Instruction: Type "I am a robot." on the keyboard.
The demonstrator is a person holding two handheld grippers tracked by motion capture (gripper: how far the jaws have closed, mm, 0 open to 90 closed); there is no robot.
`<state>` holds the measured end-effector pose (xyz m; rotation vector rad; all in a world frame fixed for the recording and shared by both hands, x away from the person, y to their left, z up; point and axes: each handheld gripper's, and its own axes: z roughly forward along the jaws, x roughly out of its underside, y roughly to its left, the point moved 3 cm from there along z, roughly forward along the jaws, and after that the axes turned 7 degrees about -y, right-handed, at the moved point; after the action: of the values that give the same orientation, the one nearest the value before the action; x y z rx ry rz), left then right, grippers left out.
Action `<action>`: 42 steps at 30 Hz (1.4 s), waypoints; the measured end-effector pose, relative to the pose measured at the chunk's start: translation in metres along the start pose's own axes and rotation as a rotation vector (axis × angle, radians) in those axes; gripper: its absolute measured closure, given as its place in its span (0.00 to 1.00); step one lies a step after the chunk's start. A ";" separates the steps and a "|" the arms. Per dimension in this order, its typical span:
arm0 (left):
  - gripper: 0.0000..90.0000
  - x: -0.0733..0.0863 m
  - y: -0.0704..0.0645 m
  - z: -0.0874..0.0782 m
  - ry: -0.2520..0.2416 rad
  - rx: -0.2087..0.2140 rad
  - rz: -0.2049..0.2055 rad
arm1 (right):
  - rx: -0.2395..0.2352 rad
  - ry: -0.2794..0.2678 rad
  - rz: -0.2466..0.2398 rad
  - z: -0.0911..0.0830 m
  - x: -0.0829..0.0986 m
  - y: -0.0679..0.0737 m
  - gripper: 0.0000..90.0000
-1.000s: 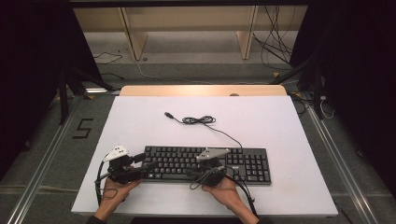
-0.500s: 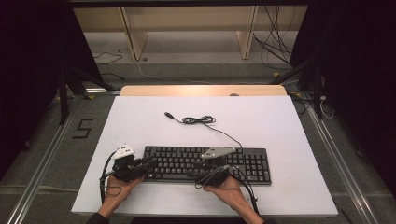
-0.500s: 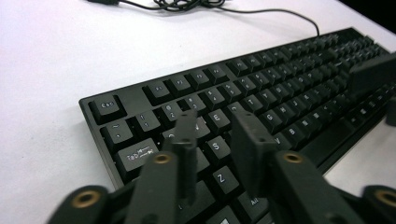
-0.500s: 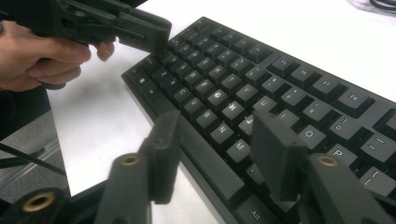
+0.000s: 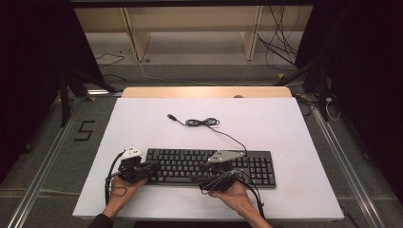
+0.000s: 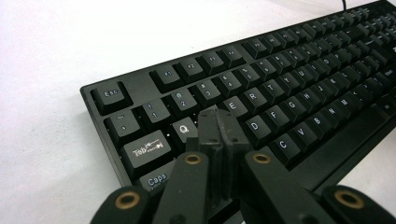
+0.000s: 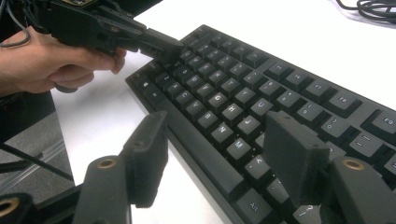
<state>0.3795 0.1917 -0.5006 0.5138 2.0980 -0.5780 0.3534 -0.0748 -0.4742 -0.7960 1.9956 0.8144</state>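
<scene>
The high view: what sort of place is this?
Probably a lab or recording studio: a white-topped table holding a black computer keyboard, metal floor rails alongside, and loose cables by bare wooden shelving.

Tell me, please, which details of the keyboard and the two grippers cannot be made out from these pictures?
- Left gripper view: the shut left gripper covers the keys beside Q on the keyboard; whether it presses one is hidden.
- Right gripper view: the open right gripper hides keys behind its far jaw; the frame cuts off the keyboard's right end.
- High view: key legends are too small; the plug on the cable is too small to identify.
</scene>
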 end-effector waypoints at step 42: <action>0.92 -0.003 -0.005 -0.004 -0.021 0.031 -0.016 | 0.013 -0.007 0.014 -0.001 0.000 -0.001 0.42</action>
<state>0.3758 0.1899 -0.4944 0.5066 2.0774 -0.6241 0.3539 -0.0765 -0.4742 -0.7717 1.9997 0.8109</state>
